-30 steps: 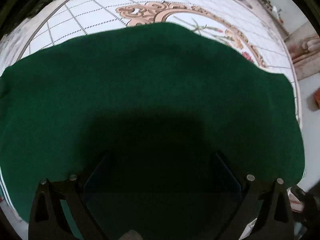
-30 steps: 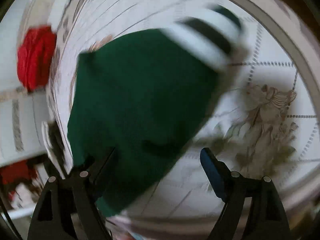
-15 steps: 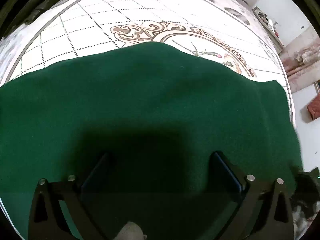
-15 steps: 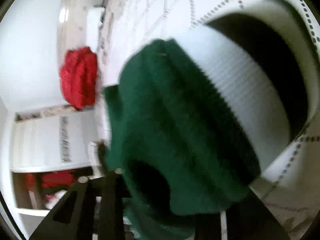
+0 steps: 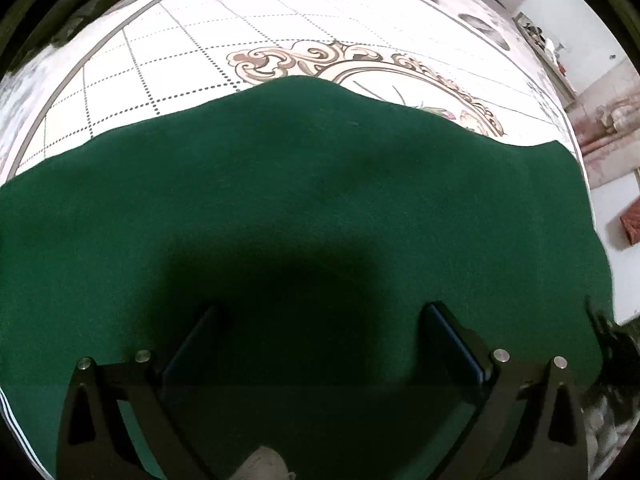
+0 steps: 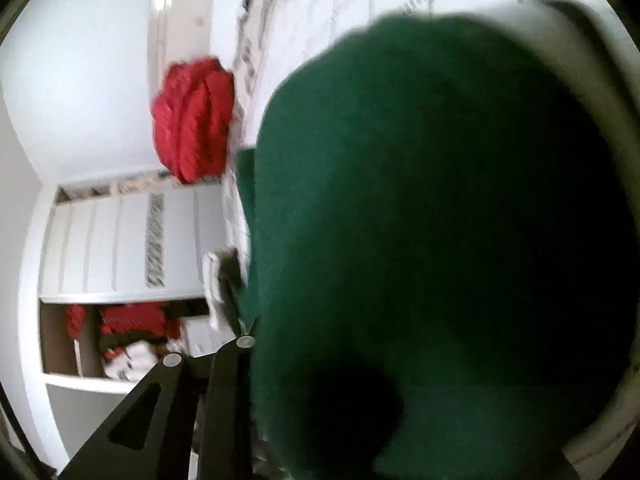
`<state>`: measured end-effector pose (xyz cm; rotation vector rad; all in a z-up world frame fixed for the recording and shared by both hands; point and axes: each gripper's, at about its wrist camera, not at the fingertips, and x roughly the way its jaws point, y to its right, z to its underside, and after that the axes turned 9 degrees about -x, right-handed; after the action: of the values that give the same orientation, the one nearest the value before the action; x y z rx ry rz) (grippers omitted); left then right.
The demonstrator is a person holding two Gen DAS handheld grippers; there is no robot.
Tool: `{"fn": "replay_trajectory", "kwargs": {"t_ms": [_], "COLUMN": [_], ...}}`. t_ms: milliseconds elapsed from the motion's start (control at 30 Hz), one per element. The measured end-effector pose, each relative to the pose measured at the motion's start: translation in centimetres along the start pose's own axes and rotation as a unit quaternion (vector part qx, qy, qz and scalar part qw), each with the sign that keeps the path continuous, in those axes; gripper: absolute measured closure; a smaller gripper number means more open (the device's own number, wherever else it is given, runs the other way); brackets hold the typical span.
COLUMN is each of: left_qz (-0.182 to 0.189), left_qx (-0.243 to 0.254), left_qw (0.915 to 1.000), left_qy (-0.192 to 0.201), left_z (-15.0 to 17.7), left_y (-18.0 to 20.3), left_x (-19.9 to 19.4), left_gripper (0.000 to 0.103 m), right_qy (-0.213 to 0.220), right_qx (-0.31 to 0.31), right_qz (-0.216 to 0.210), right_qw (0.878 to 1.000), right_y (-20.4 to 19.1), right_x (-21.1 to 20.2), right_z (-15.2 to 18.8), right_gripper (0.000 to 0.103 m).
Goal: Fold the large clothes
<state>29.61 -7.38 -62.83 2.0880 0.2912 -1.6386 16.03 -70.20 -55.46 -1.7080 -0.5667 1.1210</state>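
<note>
A large dark green garment (image 5: 320,208) lies spread flat on a patterned white mat (image 5: 180,64). My left gripper (image 5: 320,344) is open, its two fingers wide apart just above the green cloth. In the right wrist view the same green garment (image 6: 420,220) with a white ribbed band (image 6: 580,40) hangs close to the camera and fills most of the view. It covers my right gripper; only the left finger (image 6: 224,392) shows, so the cloth seems held and lifted.
A red bundle of cloth (image 6: 192,120) lies at the far edge of the mat. A white cabinet (image 6: 120,248) with red items on a shelf stands beyond. Furniture and clutter (image 5: 608,128) sit at the right of the mat.
My right gripper closed on the green garment's edge and lifted it, turning so the cloth now fills its view. My left gripper stayed open, hovering over the cloth with little shift.
</note>
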Motion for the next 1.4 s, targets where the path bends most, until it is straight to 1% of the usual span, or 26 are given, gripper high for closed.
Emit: {"fn": "replay_trajectory", "kwargs": {"t_ms": [67,133,200,233,267,333,367,400,433,500,533,567,600,633,733,800,867,900,933,1000,1100,1133,1233,1300,1367,1400], "left_qz": [-0.006,-0.005,-0.006,-0.008,-0.009,-0.009,-0.01,-0.011,-0.009,-0.007,-0.007,-0.008,-0.008,-0.009,-0.009,-0.001,0.014,0.024,0.031,0.042,0.061,0.071,0.098,0.119,0.134,0.138], "left_qx": [0.003,0.009,0.018,0.024,0.029,0.035,0.037,0.04,0.041,0.043,0.045,0.046,0.043,0.037,0.031,0.03,0.029,0.031,0.034,0.043,0.055,0.053,0.036,0.023,0.009,-0.002], "left_qw": [1.0,0.9999,0.9997,0.9995,0.9994,0.9992,0.999,0.9989,0.9989,0.9988,0.9988,0.9988,0.999,0.9992,0.9993,0.9993,0.9991,0.9988,0.9986,0.9979,0.9962,0.9955,0.9934,0.9912,0.9892,0.9884], "left_qy": [-0.003,-0.011,-0.017,-0.017,-0.017,-0.019,-0.02,-0.022,-0.023,-0.022,-0.02,-0.016,-0.013,-0.013,-0.016,-0.022,-0.028,-0.028,-0.026,-0.022,-0.028,-0.033,-0.047,-0.052,-0.058,-0.063], "left_z": [0.1,0.3,0.7,0.9,1.0,1.0,1.0,0.9,0.8,0.8,0.8,0.7,0.6,0.3,-0.2,-0.1,0.0,0.0,0.1,-0.1,-0.9,-1.3,-2.0,-2.2,-2.4,-2.5], "left_y": [0.2,0.4,0.6,0.7,0.7,1.0,1.0,1.1,1.1,1.0,1.1,1.1,1.1,1.1,1.7,2.3,3.7,4.7,5.5,7.1,8.8,8.8,7.6,6.8,6.0,5.4], "left_x": [0.0,0.1,0.1,0.1,0.1,0.2,0.3,0.3,0.3,0.3,0.3,0.3,0.4,0.5,0.7,1.0,1.6,2.0,2.2,2.8,3.2,3.3,3.2,3.1,2.7,2.4], "left_gripper": [0.0,0.0,0.0,0.0,0.0,0.0,0.0,0.0,0.0,0.0,0.0,0.0,0.0,0.0,0.0,0.0,0.0,0.0,0.0,0.0,0.0,0.0,0.0,0.0,0.0,0.0], "right_qy": [0.013,0.021,0.015,0.007,0.001,0.003,-0.001,-0.006,-0.003,0.018,0.02,0.021,0.028,0.03,0.067,0.089,0.102,0.105,0.109,0.114,0.112,0.111,0.095,0.076,0.056,0.041], "right_qx": [-0.006,0.006,0.027,0.03,0.029,0.035,0.036,0.037,0.038,0.036,0.034,0.029,0.025,0.038,0.079,0.087,0.067,0.059,0.044,0.009,-0.036,-0.056,-0.112,-0.151,-0.19,-0.215], "right_qz": [-0.003,-0.021,-0.044,-0.044,-0.028,0.024,0.051,0.089,0.087,0.047,0.041,0.039,0.04,0.038,0.019,0.009,0.016,0.017,0.024,0.046,0.073,0.086,0.104,0.109,0.12,0.128], "right_qw": [1.0,1.0,0.999,0.999,0.999,0.999,0.998,0.995,0.996,0.998,0.998,0.999,0.998,0.998,0.994,0.992,0.992,0.993,0.993,0.992,0.99,0.989,0.984,0.98,0.973,0.967], "right_y": [-1.9,-3.4,-4.3,-4.2,-3.8,-1.8,-0.6,1.1,2.0,2.5,2.0,1.5,1.1,1.0,0.2,-1.8,-4.5,-5.9,-7.4,-9.9,-13.0,-14.5,-18.8,-21.8,-24.7,-26.5], "right_x": [-1.1,-2.9,-3.9,-4.0,-4.1,-4.0,-3.7,-3.0,-2.5,-2.0,-1.4,-1.1,-0.9,0.2,-0.2,-1.4,-2.7,-1.8,-2.3,-3.5,-3.6,-3.3,-1.6,0.4,2.4,3.8], "right_z": [1.3,3.3,5.4,6.0,6.5,6.3,6.1,5.8,5.6,4.8,4.9,4.5,4.1,4.1,4.6,4.9,4.8,5.1,5.0,5.0,4.6,4.5,5.2,6.4,7.9,9.0], "right_gripper": [0.079,0.079,0.079,0.079,0.075,0.051,0.024,0.016,0.016,0.014,0.015,0.031,0.068,0.078,0.081,0.083,0.083,0.083,0.083,0.083,0.083,0.083,0.083,0.083,0.083,0.083]}}
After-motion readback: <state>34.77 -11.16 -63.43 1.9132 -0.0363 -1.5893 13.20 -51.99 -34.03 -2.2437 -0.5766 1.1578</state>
